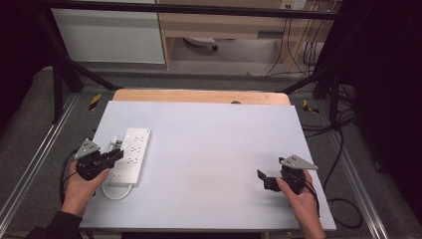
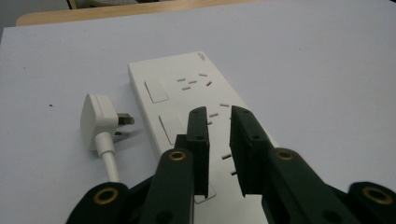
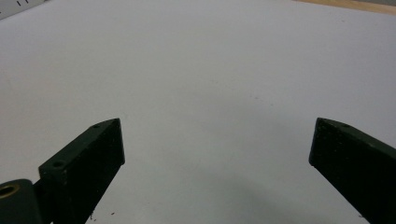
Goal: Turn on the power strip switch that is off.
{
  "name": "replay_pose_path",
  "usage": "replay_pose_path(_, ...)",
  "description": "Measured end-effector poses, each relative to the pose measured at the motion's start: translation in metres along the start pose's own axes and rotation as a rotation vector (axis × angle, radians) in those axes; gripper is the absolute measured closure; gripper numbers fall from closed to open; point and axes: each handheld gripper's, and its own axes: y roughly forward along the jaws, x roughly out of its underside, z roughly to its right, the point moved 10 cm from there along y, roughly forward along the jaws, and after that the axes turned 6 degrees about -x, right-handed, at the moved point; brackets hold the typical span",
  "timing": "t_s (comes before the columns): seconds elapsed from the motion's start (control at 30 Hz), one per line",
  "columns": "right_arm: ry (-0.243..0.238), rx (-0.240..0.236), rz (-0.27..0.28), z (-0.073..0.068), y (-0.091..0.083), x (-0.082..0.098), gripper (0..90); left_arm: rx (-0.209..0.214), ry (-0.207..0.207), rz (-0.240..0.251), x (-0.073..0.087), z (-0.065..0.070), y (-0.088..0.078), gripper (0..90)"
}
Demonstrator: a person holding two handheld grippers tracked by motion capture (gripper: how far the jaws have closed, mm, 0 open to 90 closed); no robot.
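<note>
Two grippers in play, both ours. Left gripper (image 1: 115, 155) hovers over the near end of the white power strip (image 1: 130, 155), jaws a narrow gap apart with nothing between them. Right gripper (image 1: 263, 179) sits well apart on the bare side of the blue-grey table (image 1: 209, 149), jaws wide apart, empty.

Power strip lies flat at the table's left, long axis running away from us. Its white plug (image 2: 97, 116) lies on the table just beside the strip's left edge, pins (image 2: 125, 120) facing the strip, cable (image 2: 108, 161) trailing back toward us. In the left gripper view the plug is left of our jaws, not lined up with them.

Our read: the step is picking up the plug to seat it in a socket. To do it well:
- widen the left jaws first; the current gap looks too tight for the plug body
- shift left, come down on the plug's flat sides, not the cable
- keep the pins clear of the pads so they stay free for insertion
- bring the right gripper over to pin the strip, which looks light enough to slide when we push
</note>
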Motion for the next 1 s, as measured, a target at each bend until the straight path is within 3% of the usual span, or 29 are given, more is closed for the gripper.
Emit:
replay_pose_path(0.23,0.0,0.0,0.0,0.0,0.0,0.0,3.8,-0.001,-0.022,0.037,-0.006,0.0,-0.003,65.9)
replay_pose_path(0.43,0.0,0.0,0.001,0.0,0.0,0.0,3.9,-0.018,-0.034,0.076,-0.014,0.0,-0.006,48.5)
replay_pose_path(0.87,0.002,-0.001,0.003,0.0,-0.001,0.0,3.8,0.01,-0.069,0.161,-0.026,0.008,-0.021,12.8)
replay_pose_path(1.0,0.003,-0.001,0.003,0.0,-0.001,0.0,3.8,0.026,-0.067,0.196,-0.029,0.012,-0.028,7.0)
